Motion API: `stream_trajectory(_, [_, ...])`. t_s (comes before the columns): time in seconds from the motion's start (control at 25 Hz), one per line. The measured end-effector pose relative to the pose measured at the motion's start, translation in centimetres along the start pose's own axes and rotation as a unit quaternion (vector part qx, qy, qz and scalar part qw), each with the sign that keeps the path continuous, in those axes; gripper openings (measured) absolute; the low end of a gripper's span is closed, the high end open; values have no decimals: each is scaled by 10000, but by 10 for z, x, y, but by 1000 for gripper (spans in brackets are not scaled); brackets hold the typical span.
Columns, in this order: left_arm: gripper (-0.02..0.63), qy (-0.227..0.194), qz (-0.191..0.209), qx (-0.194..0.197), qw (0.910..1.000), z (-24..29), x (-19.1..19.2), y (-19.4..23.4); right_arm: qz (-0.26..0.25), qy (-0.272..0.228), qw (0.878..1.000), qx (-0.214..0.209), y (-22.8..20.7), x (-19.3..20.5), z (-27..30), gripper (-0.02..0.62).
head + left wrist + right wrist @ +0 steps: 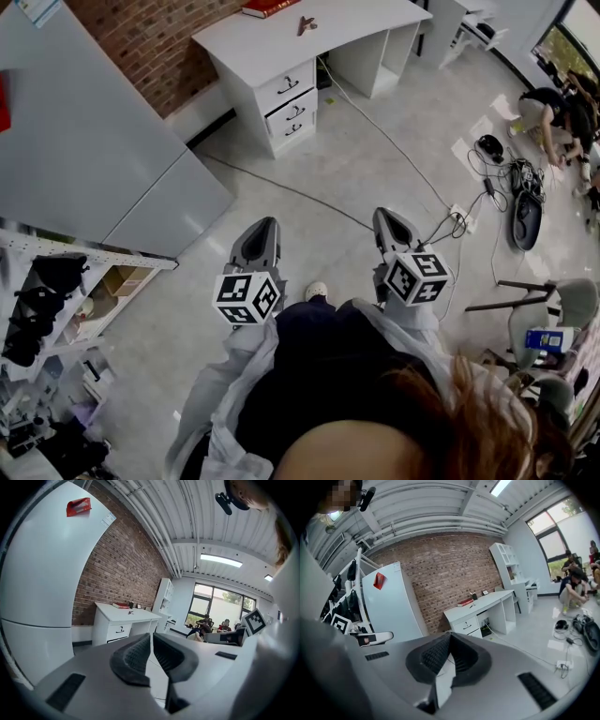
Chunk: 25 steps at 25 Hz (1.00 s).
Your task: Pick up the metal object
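Metal object (pixel 307 25) lies on top of the white desk (pixel 272 52) against the brick wall (pixel 155 37), near the desk's middle and well apart from both grippers (it is small, and its shape is hard to make out). At far left a white rack (pixel 66 258) holds dark gear. Beside it stands a tall white cabinet (pixel 94 141) with a red tag (pixel 78 506) high on its front. On the desk, a red book (pixel 270 7) sits just left of the metal object. Lower down, the left gripper (pixel 265 223) is held over the floor (pixel 375 150), its jaws together with nothing between them. The right gripper (pixel 386 214) is level with it, jaws likewise pressed together and empty. A cable (pixel 291 190) crosses the floor beyond their tips. Further right lie a power strip (pixel 461 217) and tangled leads, and a person (pixel 548 112) crouches near the window.
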<state>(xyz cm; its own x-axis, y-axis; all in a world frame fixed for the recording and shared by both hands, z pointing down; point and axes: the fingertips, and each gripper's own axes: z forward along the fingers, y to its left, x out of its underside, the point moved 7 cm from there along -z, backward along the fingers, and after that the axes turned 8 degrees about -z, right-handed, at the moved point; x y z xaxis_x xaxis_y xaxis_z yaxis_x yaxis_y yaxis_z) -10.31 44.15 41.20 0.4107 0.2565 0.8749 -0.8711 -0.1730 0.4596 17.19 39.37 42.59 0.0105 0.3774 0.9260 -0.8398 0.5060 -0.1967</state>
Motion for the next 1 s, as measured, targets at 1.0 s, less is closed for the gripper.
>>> stream_trajectory(1.0, [32, 200, -126, -126, 9996, 84, -17, 29, 107, 283, 9993, -213, -34, -25, 90, 6])
